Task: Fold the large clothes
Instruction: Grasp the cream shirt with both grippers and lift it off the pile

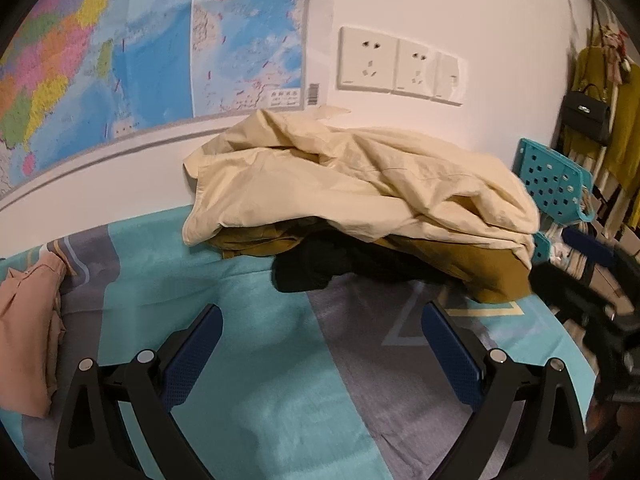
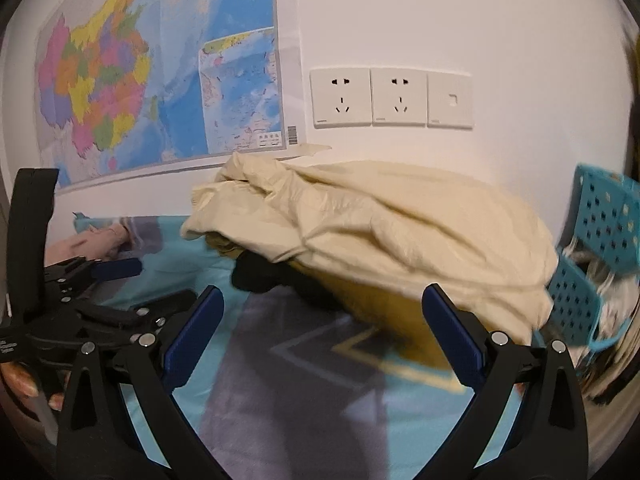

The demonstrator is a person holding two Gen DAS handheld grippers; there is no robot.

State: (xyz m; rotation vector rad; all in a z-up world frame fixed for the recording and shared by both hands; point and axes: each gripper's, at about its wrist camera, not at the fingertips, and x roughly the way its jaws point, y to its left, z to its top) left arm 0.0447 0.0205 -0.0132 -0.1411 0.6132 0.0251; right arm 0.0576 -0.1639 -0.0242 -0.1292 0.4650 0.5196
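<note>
A pile of clothes lies against the wall on a teal and grey bedsheet [image 1: 256,360]. On top is a crumpled cream garment [image 1: 360,184] [image 2: 380,220]; under it lie a mustard garment [image 1: 480,268] [image 2: 380,304] and a black one [image 1: 308,268] [image 2: 260,272]. My left gripper [image 1: 322,316] hovers open in front of the pile, nothing between its blue pads. My right gripper [image 2: 322,300] is open too, close before the pile. The right wrist view shows the left gripper [image 2: 132,284] at its left edge, held by a hand [image 2: 24,384].
A folded pink garment [image 1: 28,336] lies at the left on the sheet. A teal perforated basket [image 1: 556,184] [image 2: 600,248] stands right of the pile. A map [image 1: 120,48] and wall sockets [image 1: 400,64] are behind. Hanging clothes and a black handbag [image 1: 588,114] fill the far right.
</note>
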